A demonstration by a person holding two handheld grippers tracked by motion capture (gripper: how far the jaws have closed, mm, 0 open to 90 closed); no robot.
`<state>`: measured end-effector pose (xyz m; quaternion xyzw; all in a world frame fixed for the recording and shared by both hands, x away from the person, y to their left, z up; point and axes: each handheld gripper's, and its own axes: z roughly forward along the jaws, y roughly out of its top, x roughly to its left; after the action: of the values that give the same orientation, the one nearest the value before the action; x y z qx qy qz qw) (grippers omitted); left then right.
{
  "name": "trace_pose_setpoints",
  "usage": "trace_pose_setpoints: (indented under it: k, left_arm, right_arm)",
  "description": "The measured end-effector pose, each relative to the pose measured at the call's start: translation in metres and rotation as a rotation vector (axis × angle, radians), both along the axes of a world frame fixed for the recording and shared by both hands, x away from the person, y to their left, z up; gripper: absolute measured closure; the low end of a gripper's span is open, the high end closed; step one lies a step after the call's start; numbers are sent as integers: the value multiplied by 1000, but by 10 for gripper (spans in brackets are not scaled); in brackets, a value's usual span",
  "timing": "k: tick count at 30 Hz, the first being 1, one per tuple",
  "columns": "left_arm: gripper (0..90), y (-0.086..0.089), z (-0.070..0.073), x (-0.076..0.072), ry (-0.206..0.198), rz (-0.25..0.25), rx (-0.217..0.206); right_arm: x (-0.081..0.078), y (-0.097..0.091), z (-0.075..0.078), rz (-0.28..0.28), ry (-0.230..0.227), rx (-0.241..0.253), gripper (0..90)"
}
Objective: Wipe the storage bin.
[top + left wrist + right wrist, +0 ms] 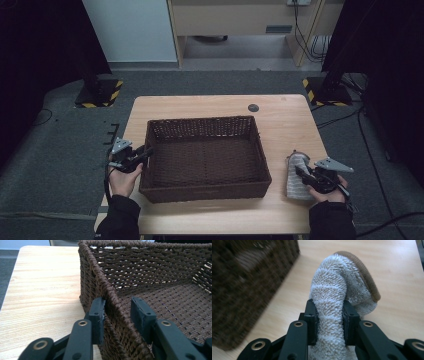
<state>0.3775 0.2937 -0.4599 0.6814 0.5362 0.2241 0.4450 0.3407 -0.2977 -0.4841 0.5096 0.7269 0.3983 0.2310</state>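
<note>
- The right gripper pinches a grey towel; both pads press into the pile, which bulges up between and above them.
- The towel is thick looped terry, bunched into a rounded hump with a brown band along its top edge. In the high view the towel lies near the right edge of the surface, toward the near right corner, just beside the basket's right wall but apart from it.
- The left gripper straddles the left wall of the basket with its jaws partly spread: one pad sits against the outside of the wall, the other stands inside, a little off the weave.
- The basket is dark brown woven wicker, rectangular, with a thick braided rim and an open lattice through which light shows in the far wall. In the high view the basket sits in the middle of the surface, its front wall close to the near edge.
- The surface is pale wood with a fine grain and a small dark round mark toward its far edge.
</note>
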Motion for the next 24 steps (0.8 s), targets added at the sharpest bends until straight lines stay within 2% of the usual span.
trace_pose_setpoints:
  k: [5,10,15,24]
  left_arm:
    - [666,-1,-1,-2,-10,-1,-7]
    - [667,-6,-1,-3,-13,-16,0]
    - [667,-17,0,-5,-11,-45,9]
    - [665,-31,1,-12,-13,-72,37]
  right_arm:
    - [7,8,10,37,-77,40,714]
    - [17,14,17,54,-128,56,711]
    - [24,17,21,50,-153,70,700]
    - [37,9,30,41,-189,80,715]
